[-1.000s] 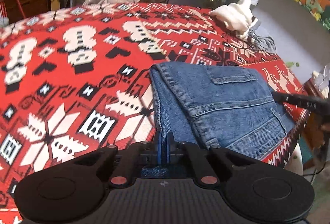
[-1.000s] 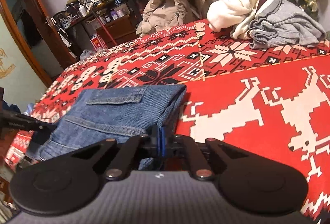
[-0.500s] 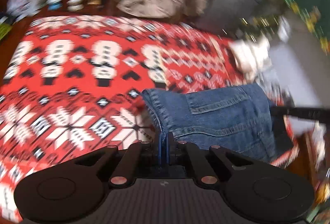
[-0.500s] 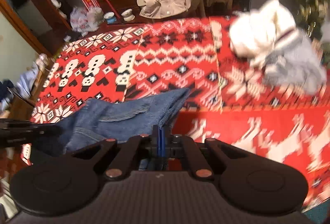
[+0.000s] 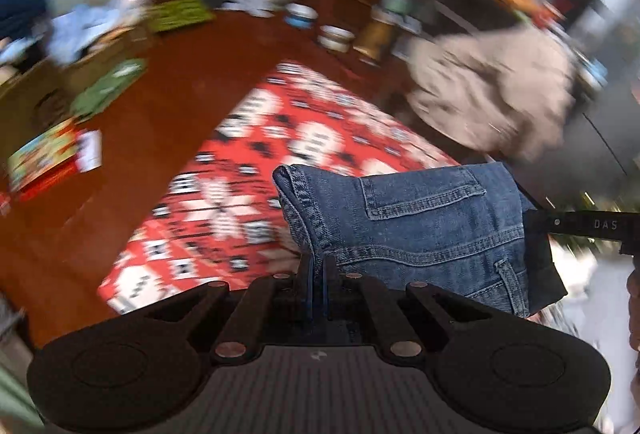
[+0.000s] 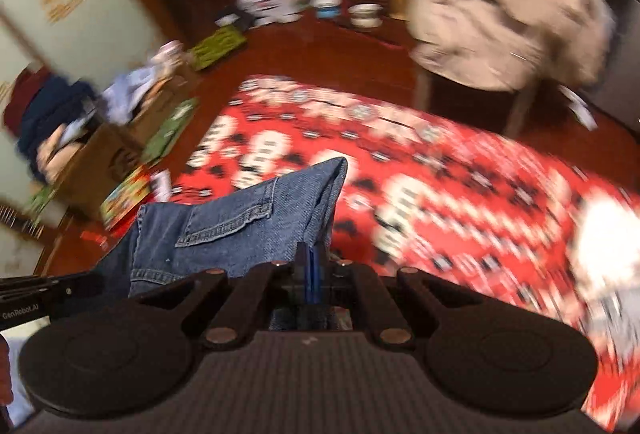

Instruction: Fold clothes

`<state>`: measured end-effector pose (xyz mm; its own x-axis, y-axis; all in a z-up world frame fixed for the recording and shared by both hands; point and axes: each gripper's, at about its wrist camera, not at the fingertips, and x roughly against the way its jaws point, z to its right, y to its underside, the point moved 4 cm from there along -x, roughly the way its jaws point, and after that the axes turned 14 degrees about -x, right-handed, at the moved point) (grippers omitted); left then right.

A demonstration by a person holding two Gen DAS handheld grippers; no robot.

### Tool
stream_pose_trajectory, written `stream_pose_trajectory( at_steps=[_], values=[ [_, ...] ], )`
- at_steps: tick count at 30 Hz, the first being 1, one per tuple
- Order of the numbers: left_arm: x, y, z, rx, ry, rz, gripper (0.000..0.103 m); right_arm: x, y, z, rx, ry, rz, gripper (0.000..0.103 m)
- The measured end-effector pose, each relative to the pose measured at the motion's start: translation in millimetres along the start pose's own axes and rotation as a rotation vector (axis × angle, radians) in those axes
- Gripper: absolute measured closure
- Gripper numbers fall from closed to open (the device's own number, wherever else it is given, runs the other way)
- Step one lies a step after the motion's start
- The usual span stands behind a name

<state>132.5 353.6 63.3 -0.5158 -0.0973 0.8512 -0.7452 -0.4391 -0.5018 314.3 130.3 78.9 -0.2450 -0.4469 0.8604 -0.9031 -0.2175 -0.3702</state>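
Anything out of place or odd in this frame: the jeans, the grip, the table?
Nothing damaged or spilled. The folded jeans hang in the air above the red patterned cloth, pinched at opposite edges by the left claw and right claw. Both views are motion-blurred, so floor clutter is hard to judge.

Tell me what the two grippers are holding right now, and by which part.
Both hold the folded jeans: the left gripper pinches one corner, the right gripper the opposite one, near the back pocket.
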Motion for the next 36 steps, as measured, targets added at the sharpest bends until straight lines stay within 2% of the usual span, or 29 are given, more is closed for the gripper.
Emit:
stream_pose_trajectory(
  at_steps=[7, 10, 14, 19, 23, 30, 36],
  values=[
    [-20.7, 14.9, -40.2, 0.317, -0.201, 0.013, 0.098, -100.1, -50.4, -77.1, 0.276, -0.144, -0.148, 0.102],
    [-30.8, 23.4, -51.1, 0.482, -0.254, 0.029, 0.098, -139.0, -61.8, -104.5, 0.402, -0.188, -0.204, 0.102],
    [-55.1, 27.5, -54.8, 0.605, -0.32, 0.053, 0.098, -186.7, -77.0, -134.0, 0.527, -0.221, -0.249, 0.102],
    [-81.4, 23.9, -58.0, 0.689, -0.386, 0.097, 0.098, -237.4, -94.4, -158.6, 0.629, -0.245, -0.277, 0.102],
    [-98.7, 17.6, -58.6, 0.701, -0.441, 0.106, 0.098, -278.3, -106.8, -169.7, 0.666, -0.257, -0.286, 0.102],
    [-130.7, 20.5, -64.4, 0.725, -0.418, 0.103, 0.098, -351.1, -113.7, -164.6, 0.681, -0.219, -0.299, 0.102],
    [-141.9, 47.4, -72.8, 0.778, -0.399, 0.045, 0.098, -378.9, -114.6, -151.1, 0.651, -0.208, -0.301, 0.102]
  ],
)
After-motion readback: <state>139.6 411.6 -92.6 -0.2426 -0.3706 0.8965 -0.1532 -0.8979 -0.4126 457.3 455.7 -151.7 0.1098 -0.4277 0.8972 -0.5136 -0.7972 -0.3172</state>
